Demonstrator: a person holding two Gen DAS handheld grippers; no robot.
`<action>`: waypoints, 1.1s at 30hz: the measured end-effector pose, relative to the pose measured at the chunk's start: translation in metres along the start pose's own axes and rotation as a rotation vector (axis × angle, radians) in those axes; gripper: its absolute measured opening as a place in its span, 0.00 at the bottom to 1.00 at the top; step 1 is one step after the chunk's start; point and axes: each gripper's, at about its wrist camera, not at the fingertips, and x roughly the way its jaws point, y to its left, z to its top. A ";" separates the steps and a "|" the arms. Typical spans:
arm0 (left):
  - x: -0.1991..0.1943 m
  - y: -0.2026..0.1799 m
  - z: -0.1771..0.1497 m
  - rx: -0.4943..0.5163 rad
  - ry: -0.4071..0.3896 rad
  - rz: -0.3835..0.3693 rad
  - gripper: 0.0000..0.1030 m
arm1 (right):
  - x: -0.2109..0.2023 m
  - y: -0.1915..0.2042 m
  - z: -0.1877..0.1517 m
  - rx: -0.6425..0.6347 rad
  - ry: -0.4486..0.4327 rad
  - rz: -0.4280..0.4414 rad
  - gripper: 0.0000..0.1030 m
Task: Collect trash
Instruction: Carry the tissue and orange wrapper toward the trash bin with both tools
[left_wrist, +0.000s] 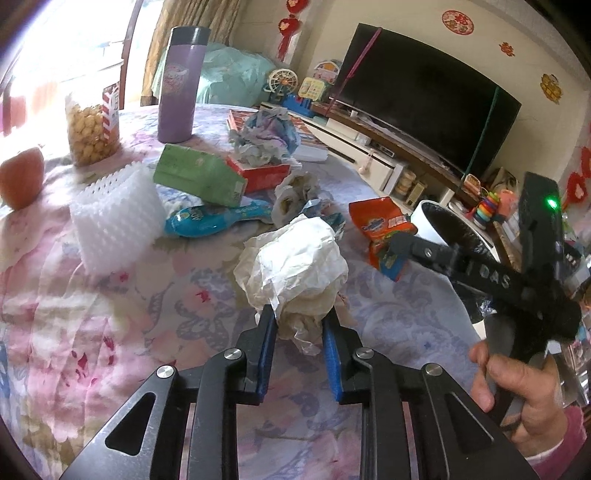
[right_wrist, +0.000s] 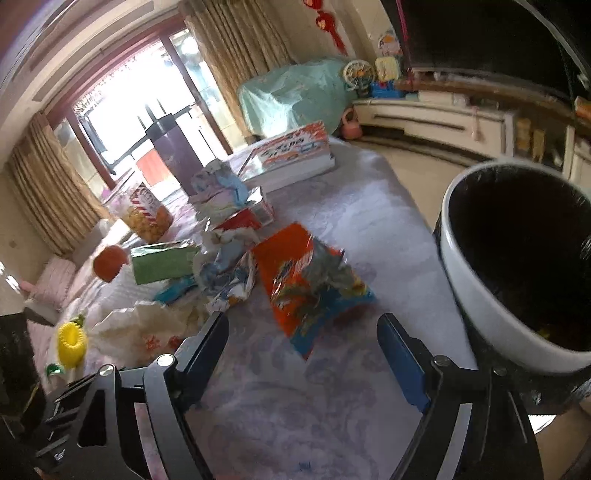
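Floral cloth in pink and lilac covers the table (left_wrist: 92, 295) where the litter lies. At far left of the left wrist view sit an orange fruit (left_wrist: 22, 177) and a jar of puffed snacks (left_wrist: 92, 129), with a white foam sleeve (left_wrist: 118, 218) below them. A lilac flask (left_wrist: 181, 85) stands upright at upper centre, a green carton (left_wrist: 199, 177) and a teal wrapper (left_wrist: 218, 219) lying on the cloth beneath it. At lower centre the left gripper (left_wrist: 299, 321) has its blue pads pressed on the near end of a crumpled white paper wad (left_wrist: 295, 262). Right of the wad lies an orange snack bag (left_wrist: 384, 232), with the tip of the right gripper (left_wrist: 397, 249) on it, a hand (left_wrist: 524, 391) holding that tool at lower right. A white bin (left_wrist: 424, 221) with a black liner stands beyond the table edge.

From the right wrist view, a yellow coil (right_wrist: 70, 339) shows at lower left, the paper wad (right_wrist: 147, 328) beside it. The right gripper (right_wrist: 303, 354) stands wide apart and empty at lower centre, the snack bag (right_wrist: 310, 280) just beyond its fingers. The bin (right_wrist: 480, 280) fills the right side.
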 end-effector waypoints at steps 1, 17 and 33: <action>0.000 0.001 0.000 -0.003 0.001 -0.001 0.22 | 0.005 0.000 0.003 0.005 0.008 -0.001 0.82; 0.001 -0.021 0.005 0.036 0.001 -0.047 0.22 | -0.009 -0.008 -0.007 -0.008 0.012 0.006 0.17; 0.020 -0.072 0.016 0.128 0.019 -0.132 0.22 | -0.088 -0.052 -0.017 0.053 -0.085 -0.044 0.17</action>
